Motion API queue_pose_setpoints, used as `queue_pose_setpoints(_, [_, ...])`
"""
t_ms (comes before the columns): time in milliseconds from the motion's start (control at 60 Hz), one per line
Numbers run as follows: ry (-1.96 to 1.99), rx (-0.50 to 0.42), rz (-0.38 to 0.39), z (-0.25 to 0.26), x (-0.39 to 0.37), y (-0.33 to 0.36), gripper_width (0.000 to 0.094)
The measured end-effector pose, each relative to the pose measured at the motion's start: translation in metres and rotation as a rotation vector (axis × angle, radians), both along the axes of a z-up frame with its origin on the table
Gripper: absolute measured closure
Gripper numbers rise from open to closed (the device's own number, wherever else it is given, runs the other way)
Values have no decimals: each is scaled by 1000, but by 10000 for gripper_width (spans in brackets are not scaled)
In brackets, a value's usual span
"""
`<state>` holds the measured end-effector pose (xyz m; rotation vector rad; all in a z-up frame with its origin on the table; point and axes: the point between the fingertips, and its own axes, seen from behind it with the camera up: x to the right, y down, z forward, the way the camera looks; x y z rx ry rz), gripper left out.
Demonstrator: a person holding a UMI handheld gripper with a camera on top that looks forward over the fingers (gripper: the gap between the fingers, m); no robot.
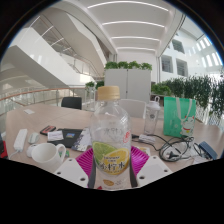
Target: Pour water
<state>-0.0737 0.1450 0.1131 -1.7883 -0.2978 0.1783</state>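
Observation:
A clear plastic bottle [111, 130] with a tan cap and a yellow lemon label stands upright between my two fingers. My gripper [111, 168] has its pink pads [88, 161] pressed against the label on both sides, so it is shut on the bottle. A white mug [46, 154] sits on the table to the left of the bottle. A clear glass [151, 117] stands beyond the bottle to the right.
The wooden table [25, 122] holds small boxes and cards [66, 135] at the left, a green bag [180, 114] at the right, and black cables with glasses [176, 150] near the right finger. Plants and chairs stand behind the table.

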Motion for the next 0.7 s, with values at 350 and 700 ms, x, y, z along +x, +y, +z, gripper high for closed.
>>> queue_pose_setpoints(350, [122, 24, 23, -28, 9, -24, 432])
queue_pose_setpoints(700, [92, -174, -81, -15, 27, -90, 101])
